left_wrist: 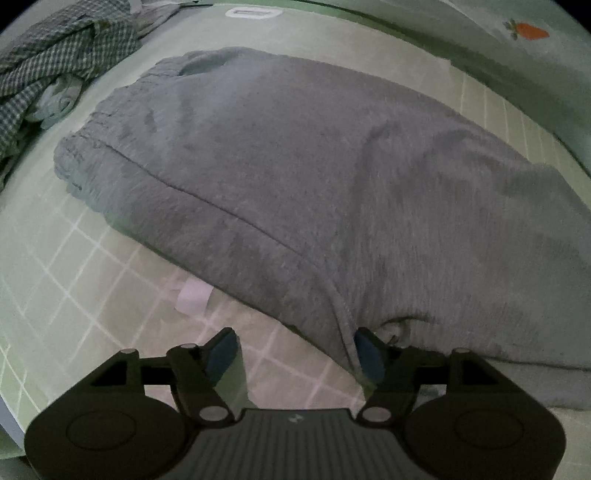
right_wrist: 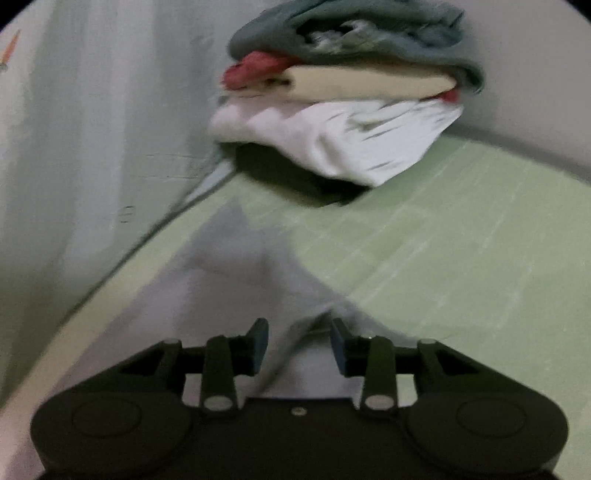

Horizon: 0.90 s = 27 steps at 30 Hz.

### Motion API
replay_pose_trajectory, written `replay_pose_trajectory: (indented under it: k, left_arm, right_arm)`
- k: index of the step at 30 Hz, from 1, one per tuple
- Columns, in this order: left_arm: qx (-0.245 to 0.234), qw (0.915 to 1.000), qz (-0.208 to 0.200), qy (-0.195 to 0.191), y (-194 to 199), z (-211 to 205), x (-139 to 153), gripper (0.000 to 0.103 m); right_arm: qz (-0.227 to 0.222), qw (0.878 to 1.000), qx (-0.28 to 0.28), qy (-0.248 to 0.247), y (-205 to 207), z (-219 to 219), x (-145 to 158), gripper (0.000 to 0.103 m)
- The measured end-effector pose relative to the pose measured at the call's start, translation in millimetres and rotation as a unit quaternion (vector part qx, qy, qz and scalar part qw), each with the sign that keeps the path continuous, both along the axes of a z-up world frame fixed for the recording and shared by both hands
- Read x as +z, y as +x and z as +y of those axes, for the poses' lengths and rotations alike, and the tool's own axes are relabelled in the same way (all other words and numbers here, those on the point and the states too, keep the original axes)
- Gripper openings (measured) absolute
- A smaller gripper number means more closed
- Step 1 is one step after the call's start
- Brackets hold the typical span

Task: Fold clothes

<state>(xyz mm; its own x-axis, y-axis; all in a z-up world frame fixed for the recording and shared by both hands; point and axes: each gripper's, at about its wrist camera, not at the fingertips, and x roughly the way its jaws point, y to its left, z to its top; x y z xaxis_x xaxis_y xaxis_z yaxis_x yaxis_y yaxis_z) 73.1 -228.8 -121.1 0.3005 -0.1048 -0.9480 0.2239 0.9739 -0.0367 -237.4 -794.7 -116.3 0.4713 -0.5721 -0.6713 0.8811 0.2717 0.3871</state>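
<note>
the green bed (left_wrist: pixel 66 258) carries grey pants (left_wrist: pixel 295 177) spread across its middle. a stack (right_wrist: pixel 343 96) of folded clothes sits at the far corner, a checked shirt (left_wrist: pixel 55 66) far left. the left gripper (left_wrist: pixel 295 354) is apart at the pants' near edge; the right gripper (right_wrist: pixel 300 345) is apart over grey cloth.

- My left wrist camera looks steeply down, close over the grey garment (left_wrist: pixel 295 177) on the green checked sheet (left_wrist: pixel 74 258), with a checked cloth heap (left_wrist: pixel 55 62) far left.
- My right wrist camera tilts less steeply and faces along the bed toward a far stack of folded clothes (right_wrist: pixel 343 99) by the wall (right_wrist: pixel 92 110); this view is blurred.
- Both views share the grey fabric, the sheet, and the wall's carrot sticker (left_wrist: pixel 528 30).
</note>
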Motion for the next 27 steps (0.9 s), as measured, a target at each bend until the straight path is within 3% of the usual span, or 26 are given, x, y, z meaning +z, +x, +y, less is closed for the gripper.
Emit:
replay_pose_trajectory:
  k: [9,11,12,13,16,21,23,27]
  left_arm:
    - [0.001,0.9999,0.012,0.004,6,4,-1,0.081]
    - [0.000,0.9999,0.013,0.003,7,5,-1,0.083]
    - [-0.001,0.9999,0.015,0.002,7,6,-1,0.084]
    - [-0.001,0.9999,0.016,0.000,7,7,-1,0.085]
    - [-0.003,0.9998,0.020,-0.004,8,10,0,0.089]
    - [-0.005,0.9995,0.021,-0.023,9,19,3,0.090]
    - [-0.005,0.9994,0.021,-0.027,8,22,4,0.090]
    - [-0.008,0.9994,0.023,-0.026,8,21,4,0.092]
  right_arm:
    - [0.021,0.999,-0.016,0.025,34,-16,-20,0.039]
    - [0.014,0.999,-0.013,0.026,35,-20,-21,0.022]
    - [0.011,1.000,-0.006,0.025,36,-23,-21,0.006]
    - [0.009,1.000,-0.004,0.024,35,-24,-19,0.005]
    - [-0.019,1.000,-0.011,0.005,22,-22,0,0.003]
    - [-0.072,0.995,-0.024,-0.063,-17,4,58,0.003]
    - [-0.051,0.996,-0.023,-0.069,-28,13,58,0.003]
    - [0.024,0.999,-0.024,-0.016,-33,11,11,0.003]
